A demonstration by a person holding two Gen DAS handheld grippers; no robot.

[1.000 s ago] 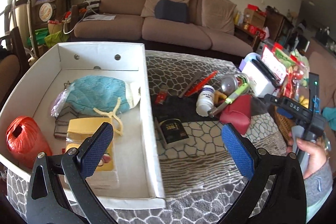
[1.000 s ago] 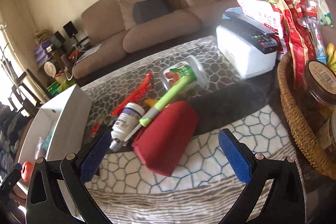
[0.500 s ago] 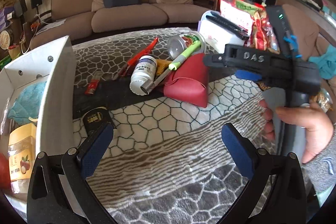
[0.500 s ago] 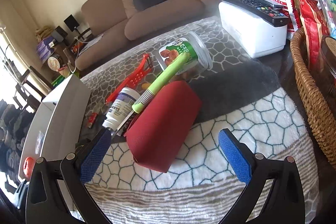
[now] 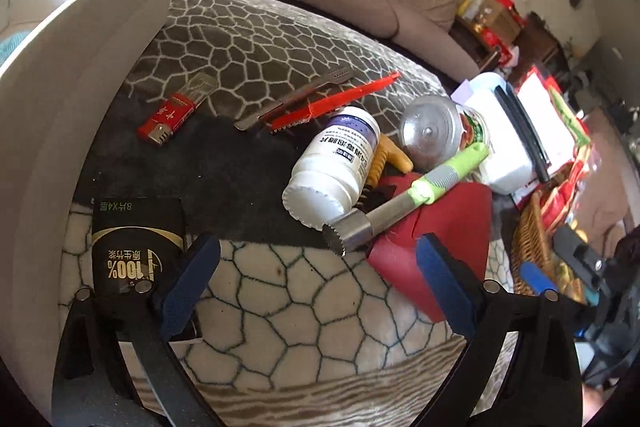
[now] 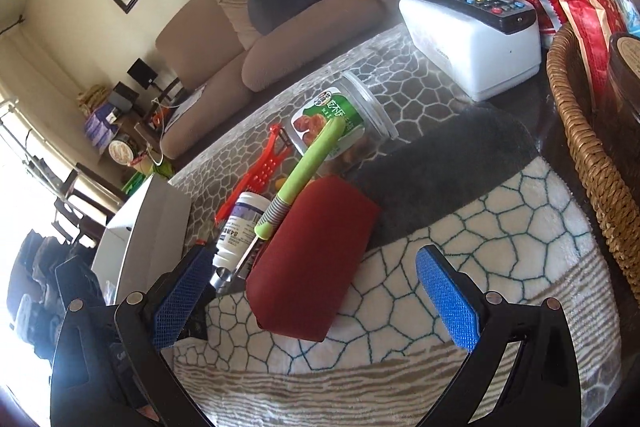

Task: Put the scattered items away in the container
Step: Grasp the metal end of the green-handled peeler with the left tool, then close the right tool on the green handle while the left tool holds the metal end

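Note:
In the left wrist view the white container [image 5: 80, 87] fills the left edge. My left gripper [image 5: 316, 283] hangs low over the patterned blanket; its jaws are closing with nothing between them. Its left finger covers part of a black packet [image 5: 132, 247]. Just ahead lie a white pill bottle [image 5: 336, 167], a green-handled corer [image 5: 400, 203] and a red pouch [image 5: 452, 239]. My right gripper [image 6: 316, 299] is open, with the near end of the red pouch [image 6: 316, 259] between its fingers, which do not touch it.
A red lighter [image 5: 168, 117], a red peeler [image 5: 336, 103] and a clear jar [image 5: 436, 135] lie farther back. A white box [image 6: 472, 47] carrying a remote and a wicker basket [image 6: 580, 131] of snacks stand at the right. A sofa is behind the table.
My left gripper swung right from over the container and dropped toward the scattered items, its jaws narrowing. My right gripper came down closer to the red pouch.

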